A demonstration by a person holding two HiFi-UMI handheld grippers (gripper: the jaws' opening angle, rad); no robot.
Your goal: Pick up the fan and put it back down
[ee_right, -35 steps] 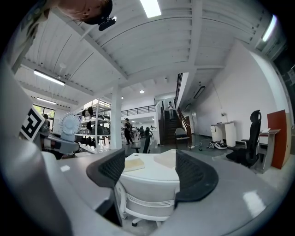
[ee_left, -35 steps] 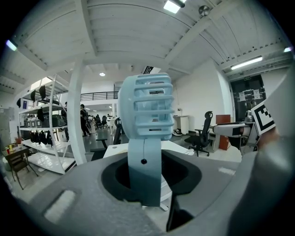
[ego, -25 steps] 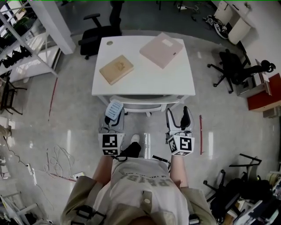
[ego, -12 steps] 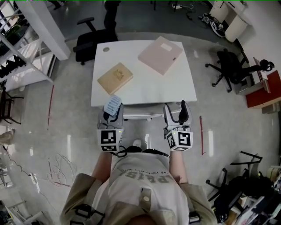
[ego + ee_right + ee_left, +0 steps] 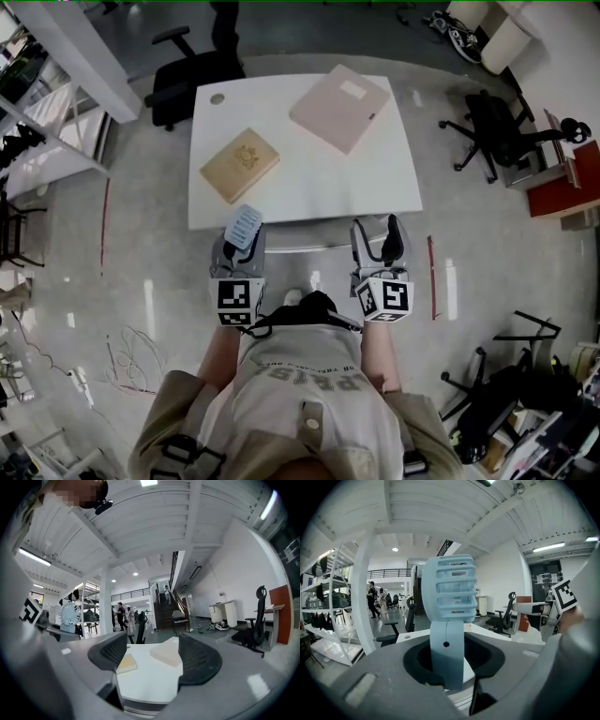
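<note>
The left tool (image 5: 447, 665) is pinching the fan (image 5: 449, 588) by its handle. The fan is sitting right between the jaws and standing straight up, with its head on top. The right tool (image 5: 152, 656) is holding nothing, and its jaws are spread wide. The bench (image 5: 309, 178) is lying just ahead of both tools. I think the left hand is going to need to go forward, then down.

White rectangular table (image 5: 309, 178) standing on a glossy grey floor (image 5: 169, 281), tan flat box (image 5: 239, 165) lying on its left half, larger pale pink flat box (image 5: 339, 108) lying toward the far right corner, both sitting askew and well apart, round grommet (image 5: 217, 98) showing at the far left corner.
</note>
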